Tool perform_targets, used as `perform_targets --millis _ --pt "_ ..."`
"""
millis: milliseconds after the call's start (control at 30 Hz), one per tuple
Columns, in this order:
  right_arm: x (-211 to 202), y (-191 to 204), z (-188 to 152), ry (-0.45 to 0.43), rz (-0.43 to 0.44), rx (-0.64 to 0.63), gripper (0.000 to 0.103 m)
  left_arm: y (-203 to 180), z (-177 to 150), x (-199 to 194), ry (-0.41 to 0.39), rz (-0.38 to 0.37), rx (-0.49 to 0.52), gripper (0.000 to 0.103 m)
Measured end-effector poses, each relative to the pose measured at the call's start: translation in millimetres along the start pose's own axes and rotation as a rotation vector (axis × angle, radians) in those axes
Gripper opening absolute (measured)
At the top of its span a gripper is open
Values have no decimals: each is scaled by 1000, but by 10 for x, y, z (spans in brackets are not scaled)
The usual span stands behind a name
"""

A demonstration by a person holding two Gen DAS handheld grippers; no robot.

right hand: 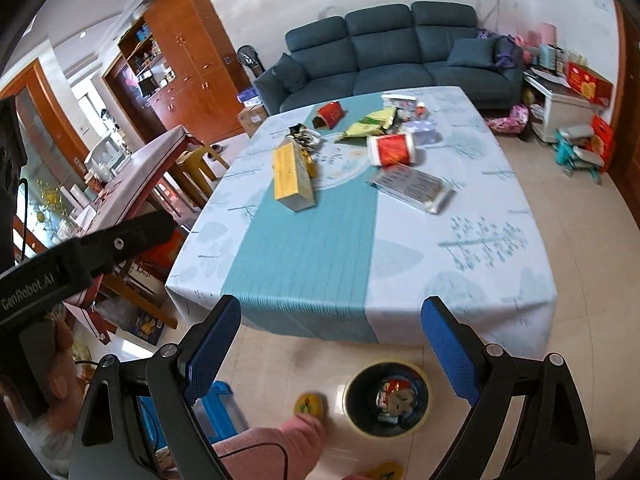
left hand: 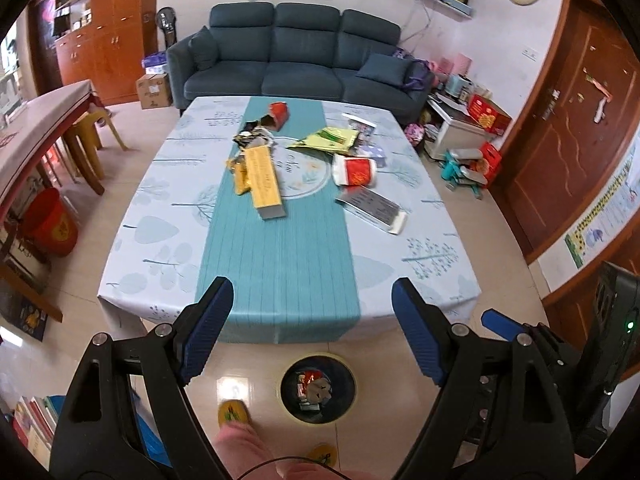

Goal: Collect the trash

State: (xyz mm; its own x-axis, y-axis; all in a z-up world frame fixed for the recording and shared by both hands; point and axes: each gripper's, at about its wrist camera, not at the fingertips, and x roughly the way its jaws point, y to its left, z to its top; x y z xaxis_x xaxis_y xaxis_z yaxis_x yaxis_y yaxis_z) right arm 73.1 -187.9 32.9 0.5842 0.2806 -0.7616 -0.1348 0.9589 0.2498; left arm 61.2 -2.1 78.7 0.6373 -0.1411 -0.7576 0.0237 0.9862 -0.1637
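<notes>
A dark blue three-seat sofa (left hand: 296, 52) stands behind the bench (left hand: 280, 264), which is covered with a pale leaf-print cloth with a teal middle stripe. The trash lies well ahead of both grippers: a long yellow cardboard box (left hand: 264, 180), a red and white cup (left hand: 356, 170), a grey flat packet (left hand: 372, 206). The left hand-held gripper (left hand: 312, 332) and right hand-held gripper (right hand: 332, 348) are both spread wide, empty. Below them on the floor stands a round dark bin with yellow rim (left hand: 318, 388), holding wrappers.
</notes>
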Motion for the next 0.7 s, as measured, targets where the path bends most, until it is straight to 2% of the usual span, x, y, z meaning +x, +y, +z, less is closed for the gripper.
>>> perform_targets --millis 167,333,467,533,700 --pt "435 231 411 -5 -30 -21 93 306 241 252 3 25 -16 79" --pt "1027 495 885 19 -74 -6 93 797 702 638 22 39 5 79" --pt "1642 729 1244 83 -118 4 93 1225 1152 959 47 -26 42 79" --pt "1915 823 1371 109 -134 -1 93 1432 1366 1115 63 -49 67 79" --pt "2684 936 1661 183 -187 25 90 1818 1744 1619 121 -29 199 79"
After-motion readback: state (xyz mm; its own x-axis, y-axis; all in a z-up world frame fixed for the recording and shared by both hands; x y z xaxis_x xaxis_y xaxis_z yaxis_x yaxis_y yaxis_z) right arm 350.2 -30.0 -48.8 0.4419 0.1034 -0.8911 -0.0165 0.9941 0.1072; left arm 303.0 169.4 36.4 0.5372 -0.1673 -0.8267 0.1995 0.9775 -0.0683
